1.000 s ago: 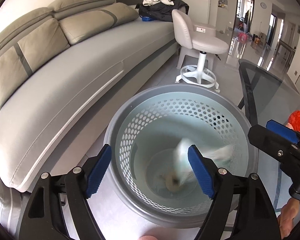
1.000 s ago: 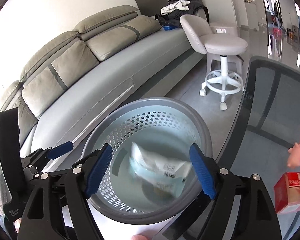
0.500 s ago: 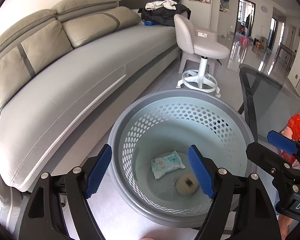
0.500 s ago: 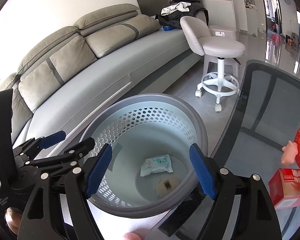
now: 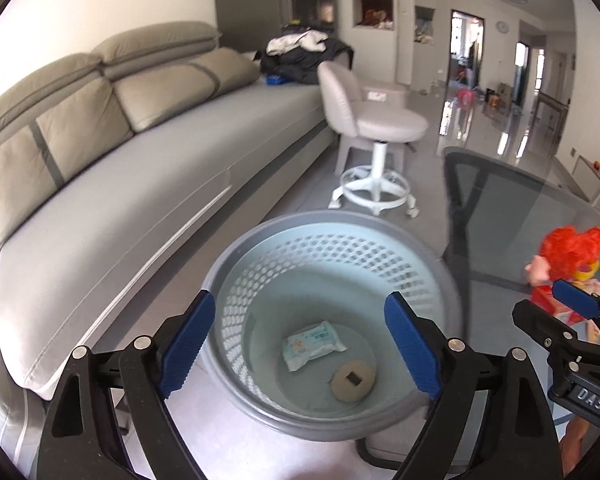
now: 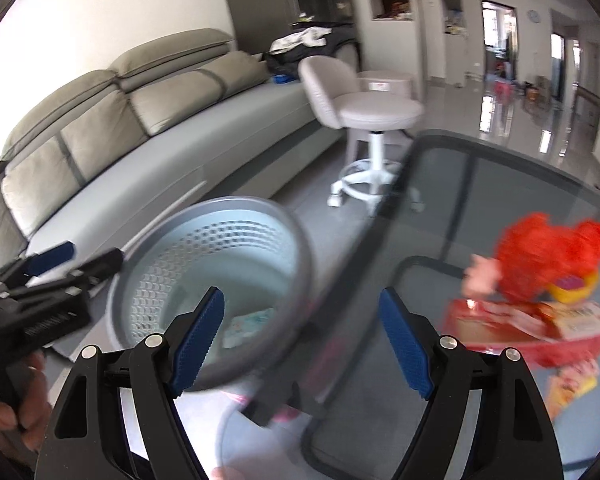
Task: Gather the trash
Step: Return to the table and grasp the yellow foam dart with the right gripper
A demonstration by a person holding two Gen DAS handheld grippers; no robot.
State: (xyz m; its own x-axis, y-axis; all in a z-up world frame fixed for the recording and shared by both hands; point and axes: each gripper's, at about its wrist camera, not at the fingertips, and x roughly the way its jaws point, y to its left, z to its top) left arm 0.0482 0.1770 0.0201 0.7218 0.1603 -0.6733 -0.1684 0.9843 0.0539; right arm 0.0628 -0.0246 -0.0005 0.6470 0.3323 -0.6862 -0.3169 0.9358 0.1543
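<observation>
A grey perforated trash basket (image 5: 236,264) stands on the floor beside the glass table. At its bottom lie a wet-wipe packet (image 5: 313,344) and a round beige disc (image 5: 354,381). My left gripper (image 5: 300,344) is open and empty above the basket. My right gripper (image 6: 302,338) is open and empty, over the table's edge, with the basket (image 6: 236,208) to its left. On the table lie a red box (image 6: 520,332) and a doll with red hair (image 6: 548,248), to the right of the right gripper; the doll also shows in the left wrist view (image 5: 572,252).
A long grey sofa (image 5: 120,168) runs along the left wall. A white swivel stool (image 5: 376,132) stands behind the basket. The dark-framed glass table (image 6: 500,200) fills the right side. Clothes (image 5: 304,56) are piled at the sofa's far end.
The wipe packet fell into the basket and came to rest at its bottom. Both grippers have lifted; the right one has swung right toward the table and the red box.
</observation>
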